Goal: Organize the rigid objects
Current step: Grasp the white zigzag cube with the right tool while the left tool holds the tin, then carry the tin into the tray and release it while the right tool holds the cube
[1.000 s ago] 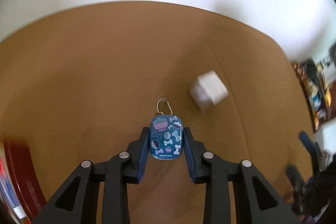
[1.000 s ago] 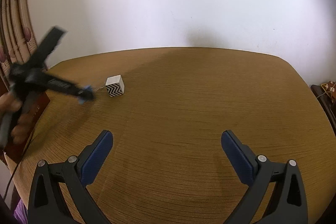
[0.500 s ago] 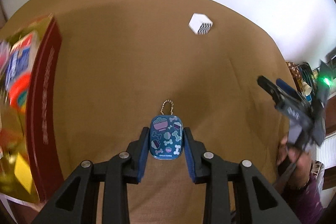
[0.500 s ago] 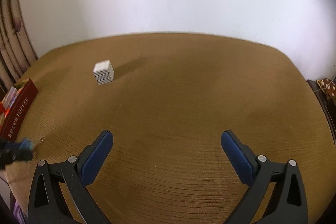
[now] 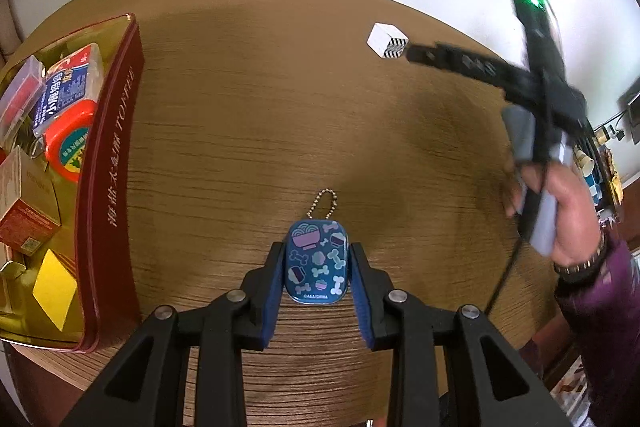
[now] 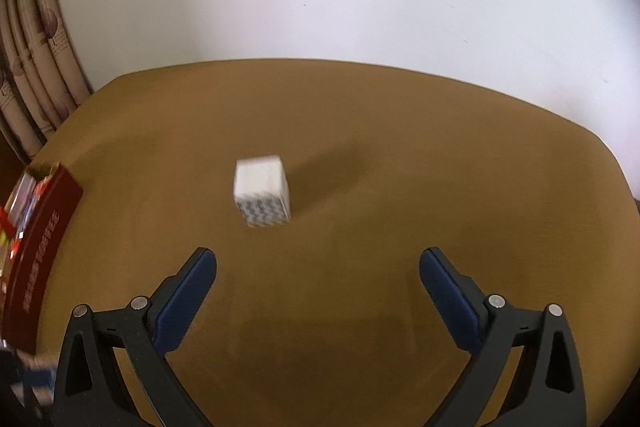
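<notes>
My left gripper is shut on a small blue tin with cartoon bones and a bead chain, held above the brown table to the right of the red box. A white cube with a zigzag side stands on the table; it also shows in the left wrist view. My right gripper is open and empty, just short of the cube, which lies ahead and slightly left. The right gripper also shows in the left wrist view, its tip close to the cube.
The red box at the table's left edge holds several items: a blue-and-white pack, an orange lid, a yellow card. A white wall lies behind the round table. Curtains hang at far left.
My right gripper has moved forward and left toward the white cube, which now looms larger. My left gripper, still holding the tin, has shifted so the red box is nearer on its left.
</notes>
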A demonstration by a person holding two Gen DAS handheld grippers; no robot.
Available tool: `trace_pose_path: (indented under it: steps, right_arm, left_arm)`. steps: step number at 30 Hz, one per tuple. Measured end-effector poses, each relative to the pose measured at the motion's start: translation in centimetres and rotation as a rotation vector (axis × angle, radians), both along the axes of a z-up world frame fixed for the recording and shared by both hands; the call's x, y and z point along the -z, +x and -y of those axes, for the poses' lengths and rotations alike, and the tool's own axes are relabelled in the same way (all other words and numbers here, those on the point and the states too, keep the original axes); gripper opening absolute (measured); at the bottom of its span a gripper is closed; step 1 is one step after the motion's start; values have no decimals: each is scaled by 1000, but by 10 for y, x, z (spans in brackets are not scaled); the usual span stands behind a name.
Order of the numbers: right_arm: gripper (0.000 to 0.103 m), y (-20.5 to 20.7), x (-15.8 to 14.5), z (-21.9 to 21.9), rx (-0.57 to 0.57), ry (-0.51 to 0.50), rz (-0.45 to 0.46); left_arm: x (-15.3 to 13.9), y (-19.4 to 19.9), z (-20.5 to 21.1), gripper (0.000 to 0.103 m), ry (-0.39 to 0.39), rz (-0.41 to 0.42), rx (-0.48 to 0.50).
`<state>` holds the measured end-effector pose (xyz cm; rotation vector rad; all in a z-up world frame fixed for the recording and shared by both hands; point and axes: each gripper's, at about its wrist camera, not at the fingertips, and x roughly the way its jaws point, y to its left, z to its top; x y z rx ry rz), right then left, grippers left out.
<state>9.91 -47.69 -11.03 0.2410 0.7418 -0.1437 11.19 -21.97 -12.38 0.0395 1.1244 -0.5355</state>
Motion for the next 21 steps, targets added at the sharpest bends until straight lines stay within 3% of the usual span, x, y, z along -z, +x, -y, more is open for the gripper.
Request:
trace_pose_path:
  steps: [3,5,8,12,14,21]
  right_arm:
    - [90,21,2,-3,-12,-23,-22]
    - [73,31,6,-3,-12,-28,-44]
    - [56,42,9,-5,-27,-44,-75]
    - [43,47,9,-10,-68,-57,-69]
    - [27,45,9,-15,-98,-73,-57]
    - [26,17,9,-10,-113,-30,-45]
  left_arm:
    - [4,-5,5,32,-6,3,1]
    - [4,-5,4,32,-10,4,3]
    - [0,-15,-6,32,-8,10,10]
    - [-2,-17,-10,32,-15,11,11]
    - [-2,-19,-11,32,-18,16,10]
    - [-5,-30,-9,32,1,70,2]
